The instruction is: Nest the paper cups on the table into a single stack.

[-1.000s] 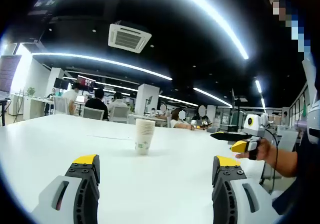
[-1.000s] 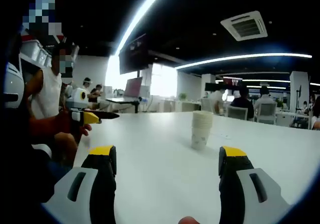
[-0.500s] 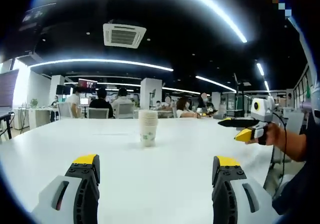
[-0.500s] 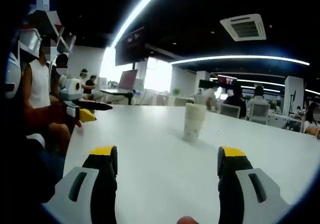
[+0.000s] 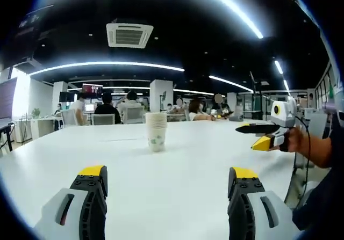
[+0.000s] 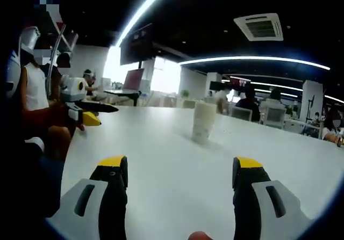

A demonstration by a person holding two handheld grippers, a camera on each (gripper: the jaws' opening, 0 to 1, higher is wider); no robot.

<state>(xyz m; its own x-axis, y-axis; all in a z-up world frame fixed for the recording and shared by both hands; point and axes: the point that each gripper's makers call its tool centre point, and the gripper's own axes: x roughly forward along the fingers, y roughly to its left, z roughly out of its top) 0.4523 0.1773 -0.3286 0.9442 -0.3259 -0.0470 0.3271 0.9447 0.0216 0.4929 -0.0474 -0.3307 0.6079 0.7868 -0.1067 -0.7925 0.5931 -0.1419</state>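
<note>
Both tongs, left tongs (image 5: 166, 182) and right tongs (image 6: 180, 173), are held released above the white counter (image 5: 177, 170); nested paper cups (image 5: 156, 132) are seen mid-counter, untouched.

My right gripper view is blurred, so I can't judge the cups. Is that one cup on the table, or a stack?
Observer: A stack. The left gripper view shows the paper cups sharply, with several rims nested at the top.
Operator: Anything printed on it?
Observer: Yes, a green print low on the outer cup. The stack stands upright on the table.
Operator: Is the left gripper holding anything?
Observer: No. The left gripper has its jaws wide apart, with nothing between them.
</note>
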